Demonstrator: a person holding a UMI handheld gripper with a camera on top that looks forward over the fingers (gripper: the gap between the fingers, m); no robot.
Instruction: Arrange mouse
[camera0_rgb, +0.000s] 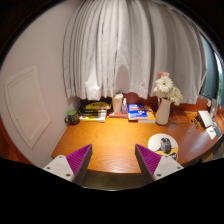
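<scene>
A dark mouse (164, 146) lies on a round white mouse mat (163, 148) on the wooden desk (110, 138), ahead of my right finger. My gripper (112, 160) is open and empty, held above the desk's near edge. Its purple pads (76, 158) stand wide apart with bare wood between them. The mouse is apart from both fingers, just beyond the right one.
At the back of the desk stand a stack of books (95, 110), a white cup (118, 103), a blue book (139, 113) and a vase of flowers (164, 98). White curtains (125, 50) hang behind. A monitor's edge (211, 118) is at the far right.
</scene>
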